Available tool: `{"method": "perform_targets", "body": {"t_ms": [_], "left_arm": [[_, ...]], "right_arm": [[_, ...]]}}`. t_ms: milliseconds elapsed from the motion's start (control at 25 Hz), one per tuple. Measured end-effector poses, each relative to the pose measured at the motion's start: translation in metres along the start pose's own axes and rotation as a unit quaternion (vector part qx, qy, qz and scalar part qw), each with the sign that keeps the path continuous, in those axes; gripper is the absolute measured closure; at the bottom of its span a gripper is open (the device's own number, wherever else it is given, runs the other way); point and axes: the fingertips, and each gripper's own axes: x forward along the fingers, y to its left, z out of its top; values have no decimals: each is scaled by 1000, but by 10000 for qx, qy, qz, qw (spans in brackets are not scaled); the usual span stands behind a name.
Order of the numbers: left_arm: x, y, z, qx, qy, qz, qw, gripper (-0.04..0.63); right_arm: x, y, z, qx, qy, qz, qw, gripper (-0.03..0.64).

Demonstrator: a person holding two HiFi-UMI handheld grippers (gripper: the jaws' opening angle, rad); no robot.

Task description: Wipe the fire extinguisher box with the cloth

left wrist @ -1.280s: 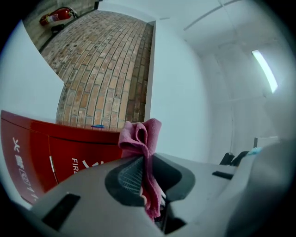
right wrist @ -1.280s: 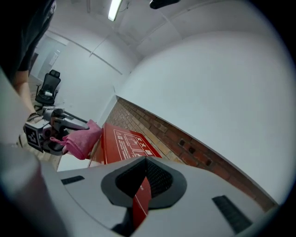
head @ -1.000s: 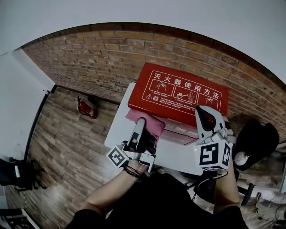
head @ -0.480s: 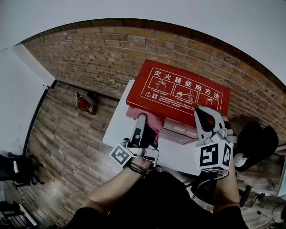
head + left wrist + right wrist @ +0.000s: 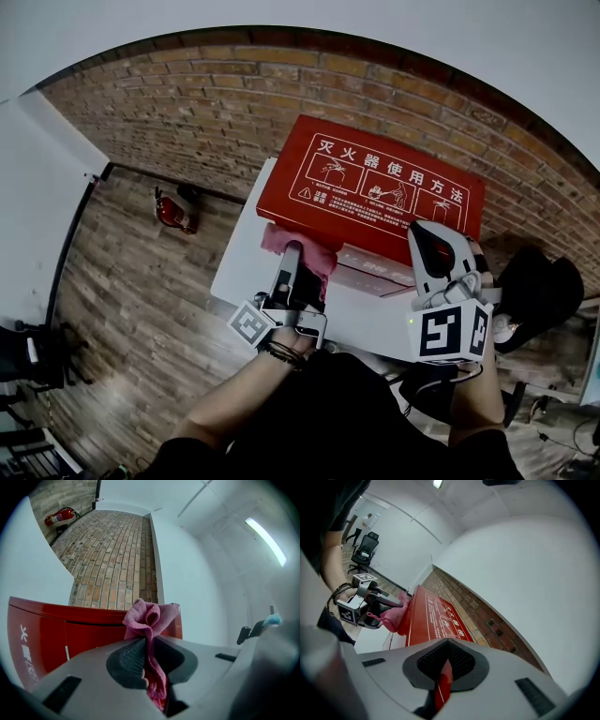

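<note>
White worktop [image 5: 242, 267]: red metal fire extinguisher box [image 5: 375, 202], right gripper [image 5: 446, 663] pinched its edge; left gripper [image 5: 146, 651] clamped pink cloth [image 5: 150, 618], apparently mid-wipe; next stroke would need firm contact.

Red fire extinguisher box [image 5: 375, 202] with white lettering, a pink cloth [image 5: 317, 255], a white bench [image 5: 242, 267], a red-brown brick wall [image 5: 206, 122] and a grey-brown plank-patterned floor [image 5: 131, 281]; far left, a red extinguisher [image 5: 173, 214].
</note>
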Motion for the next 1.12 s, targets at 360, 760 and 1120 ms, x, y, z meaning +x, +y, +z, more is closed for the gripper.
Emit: {"method": "perform_targets", "body": {"t_ms": [360,760,1120], "left_arm": [[-15,40,2,-19,158,376,9992,541],[-38,92,8,43,218,922,9955,541],[-55,134,13,104,283,1238,9919,541]], "right_arm": [[-1,1,0,9,-43,-35,10000,597],[-1,2,-1,5,-64,-59,10000,597],[-1,1,0,-22,-62,-84,9999,597]]}}
